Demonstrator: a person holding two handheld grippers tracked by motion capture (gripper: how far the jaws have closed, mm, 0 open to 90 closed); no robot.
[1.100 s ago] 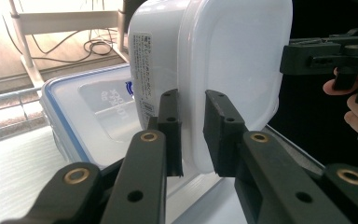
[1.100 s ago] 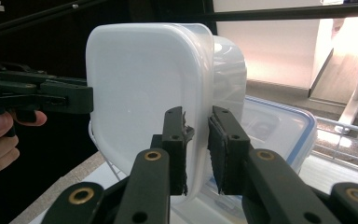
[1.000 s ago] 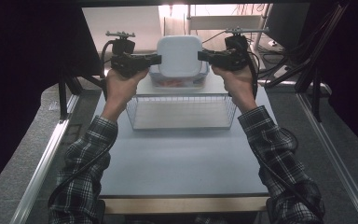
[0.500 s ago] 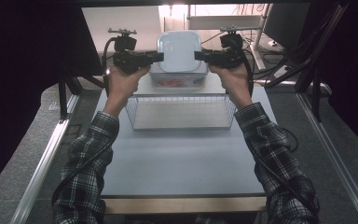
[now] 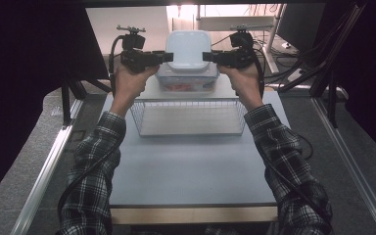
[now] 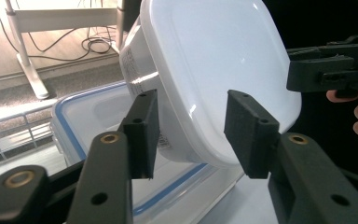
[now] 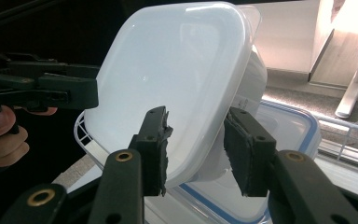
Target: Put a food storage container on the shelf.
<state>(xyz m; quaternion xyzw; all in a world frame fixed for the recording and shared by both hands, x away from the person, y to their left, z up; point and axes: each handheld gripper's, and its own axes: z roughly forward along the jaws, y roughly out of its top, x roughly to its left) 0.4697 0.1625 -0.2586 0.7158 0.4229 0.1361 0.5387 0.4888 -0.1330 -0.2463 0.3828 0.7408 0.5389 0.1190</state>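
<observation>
Up high at the far end of the table, the white box (image 5: 189, 49) with its white lid hangs between the two tongs; it sits just over a bigger clear box with a blue rim (image 5: 186, 83), and that one rests on top of the wire basket (image 5: 188, 115); I think the job right now is to lift the white box or set it down on that stack; the white box could slip and fall, because each tong only pinches a thin bit of its edge, and the plastic looks smooth and shiny; if one hand pulls away or goes up more than the other, the box could tip and drop onto the clear box, or bump it off the basket; if the lid is loose, it might pop off, since the tongs seem to hold by the rim; the left gripper (image 5: 162, 57) bites the left side of the white box, and in the left gripper view its two black jaws (image 6: 193, 133) are closed onto the rim, one on the lid side and one on the body side; the right gripper (image 5: 210, 57) does the same on the right side, and the right gripper view shows the edge squeezed between its pads (image 7: 156, 149).
</observation>
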